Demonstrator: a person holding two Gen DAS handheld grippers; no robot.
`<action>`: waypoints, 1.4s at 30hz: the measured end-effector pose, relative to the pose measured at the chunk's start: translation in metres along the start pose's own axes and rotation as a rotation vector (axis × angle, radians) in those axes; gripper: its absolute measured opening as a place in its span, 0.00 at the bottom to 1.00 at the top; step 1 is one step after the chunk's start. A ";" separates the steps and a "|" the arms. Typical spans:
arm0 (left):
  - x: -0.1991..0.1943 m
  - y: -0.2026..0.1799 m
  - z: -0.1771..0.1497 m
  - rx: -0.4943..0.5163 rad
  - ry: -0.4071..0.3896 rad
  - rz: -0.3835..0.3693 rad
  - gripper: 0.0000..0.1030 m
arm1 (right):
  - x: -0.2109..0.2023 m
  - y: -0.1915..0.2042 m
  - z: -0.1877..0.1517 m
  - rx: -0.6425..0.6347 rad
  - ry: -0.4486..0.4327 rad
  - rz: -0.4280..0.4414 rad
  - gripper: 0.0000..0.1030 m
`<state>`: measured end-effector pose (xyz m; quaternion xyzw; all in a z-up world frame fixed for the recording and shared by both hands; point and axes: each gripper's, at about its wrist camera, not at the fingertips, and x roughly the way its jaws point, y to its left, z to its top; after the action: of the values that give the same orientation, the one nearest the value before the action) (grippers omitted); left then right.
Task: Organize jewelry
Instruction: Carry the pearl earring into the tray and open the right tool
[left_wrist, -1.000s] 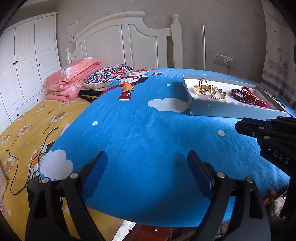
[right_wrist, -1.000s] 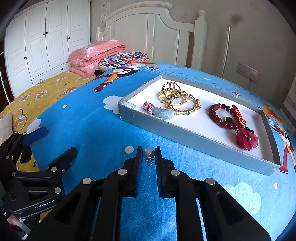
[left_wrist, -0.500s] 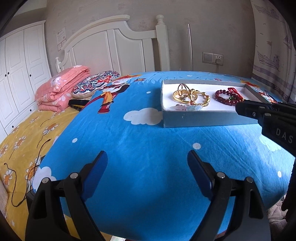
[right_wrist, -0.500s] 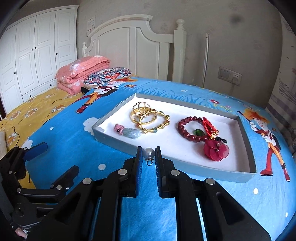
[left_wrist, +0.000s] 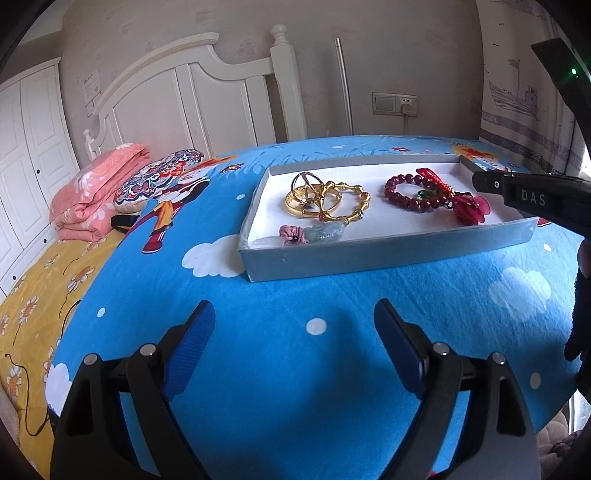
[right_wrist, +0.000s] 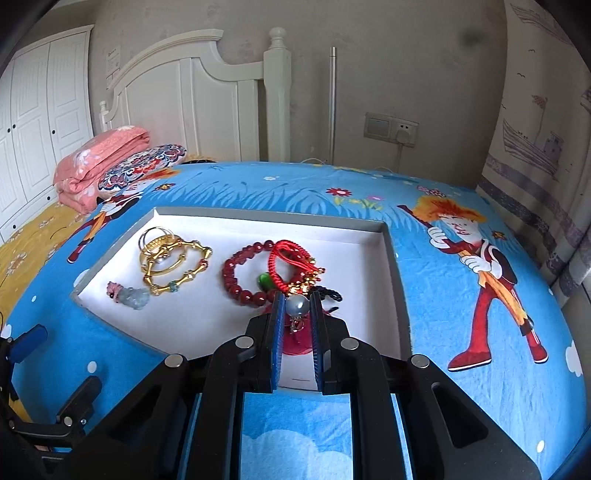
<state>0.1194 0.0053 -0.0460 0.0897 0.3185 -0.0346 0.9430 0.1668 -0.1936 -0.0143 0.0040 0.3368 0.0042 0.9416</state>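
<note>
A grey tray with a white floor lies on the blue bedspread; it also shows in the left wrist view. In it lie gold bangles, a red bead bracelet with a red tassel, and a pale jade pendant. My right gripper is shut on a pearl pendant and holds it over the tray's near right part, above the red tassel. My left gripper is open and empty over the bedspread in front of the tray.
The blue cartoon bedspread covers the bed. A folded pink quilt and a patterned pillow lie by the white headboard. A wardrobe stands left, a wall socket behind.
My right gripper has carried the pearl pendant forward from in front of the tray to over its inside. My left gripper has moved closer to the tray.
</note>
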 end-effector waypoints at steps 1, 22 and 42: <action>0.000 -0.001 0.003 -0.001 -0.001 0.000 0.83 | 0.002 -0.004 0.001 0.007 0.006 -0.001 0.13; 0.008 0.013 0.034 -0.058 -0.012 0.008 0.91 | 0.006 -0.015 -0.001 0.041 0.037 0.011 0.37; 0.003 0.007 0.073 -0.073 -0.033 0.013 0.95 | -0.025 -0.002 0.005 0.028 -0.028 -0.036 0.70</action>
<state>0.1660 -0.0021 0.0097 0.0566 0.3032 -0.0182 0.9511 0.1510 -0.1962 0.0052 0.0113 0.3235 -0.0177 0.9460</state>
